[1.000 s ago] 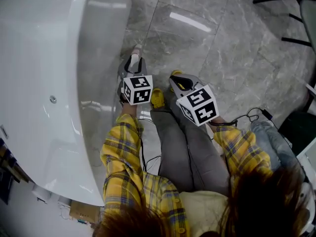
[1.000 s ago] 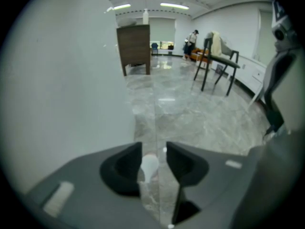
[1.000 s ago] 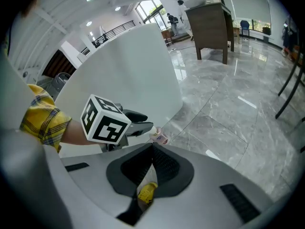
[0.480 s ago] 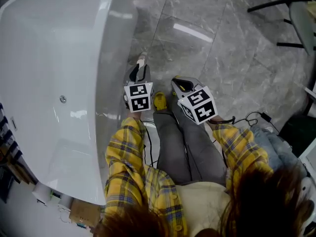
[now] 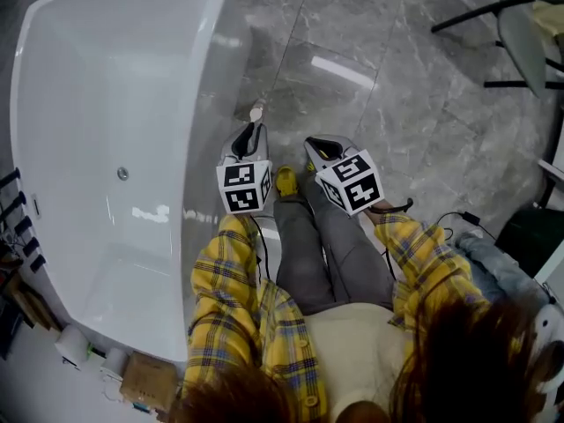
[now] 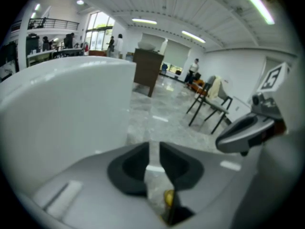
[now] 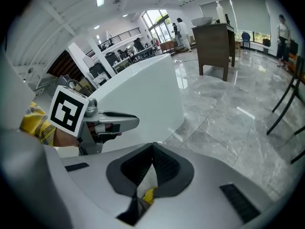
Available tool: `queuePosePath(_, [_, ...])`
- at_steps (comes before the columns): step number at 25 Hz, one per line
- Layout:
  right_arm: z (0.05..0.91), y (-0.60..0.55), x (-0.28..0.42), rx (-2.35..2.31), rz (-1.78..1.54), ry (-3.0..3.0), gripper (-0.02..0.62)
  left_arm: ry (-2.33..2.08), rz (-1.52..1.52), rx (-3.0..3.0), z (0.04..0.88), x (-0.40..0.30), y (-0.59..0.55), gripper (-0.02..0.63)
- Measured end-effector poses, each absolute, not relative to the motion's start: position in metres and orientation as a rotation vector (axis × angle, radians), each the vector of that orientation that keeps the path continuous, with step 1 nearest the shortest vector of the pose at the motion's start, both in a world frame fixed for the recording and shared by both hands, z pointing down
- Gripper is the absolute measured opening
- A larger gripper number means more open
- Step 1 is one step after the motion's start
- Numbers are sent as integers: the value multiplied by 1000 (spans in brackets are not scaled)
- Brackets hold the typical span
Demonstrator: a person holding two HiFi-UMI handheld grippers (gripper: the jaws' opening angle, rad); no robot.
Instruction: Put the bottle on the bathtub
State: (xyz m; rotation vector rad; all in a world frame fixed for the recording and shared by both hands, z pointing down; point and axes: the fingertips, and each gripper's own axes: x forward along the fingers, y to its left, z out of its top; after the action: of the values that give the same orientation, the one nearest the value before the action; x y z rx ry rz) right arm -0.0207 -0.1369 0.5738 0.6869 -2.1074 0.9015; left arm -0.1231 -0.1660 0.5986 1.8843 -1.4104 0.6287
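No bottle shows near either gripper. The white bathtub [image 5: 115, 77] fills the left of the head view, with its drain [image 5: 122, 174] in the floor of the tub. My left gripper [image 5: 256, 113] hangs just outside the tub's outer wall, over the grey floor. Its jaws hold nothing and leave only a thin slit. My right gripper [image 5: 310, 144] is beside it, above a yellow shoe [image 5: 285, 181], with its jaws touching and empty. The left gripper view shows the bathtub [image 6: 66, 104] wall on the left and my right gripper [image 6: 243, 130] at the right.
Black chair legs [image 5: 493, 7] stand at the upper right and a cable [image 5: 449, 214] lies on the marble floor. Boxes and rolls [image 5: 145, 377] sit under the tub's near end. Farther off is a brown cabinet [image 7: 217, 46] with a basin and a tall white container on top.
The head view has swung so that much more of the bathtub shows. Both grippers stay side by side in front of the person, jaws unchanged and empty.
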Motion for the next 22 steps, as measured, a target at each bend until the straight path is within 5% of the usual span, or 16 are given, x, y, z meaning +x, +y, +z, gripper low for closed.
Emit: queuePosePath(22, [482,-152,-12,837,896,-2198,12,-1437,385,1767,488,-121,-118,6])
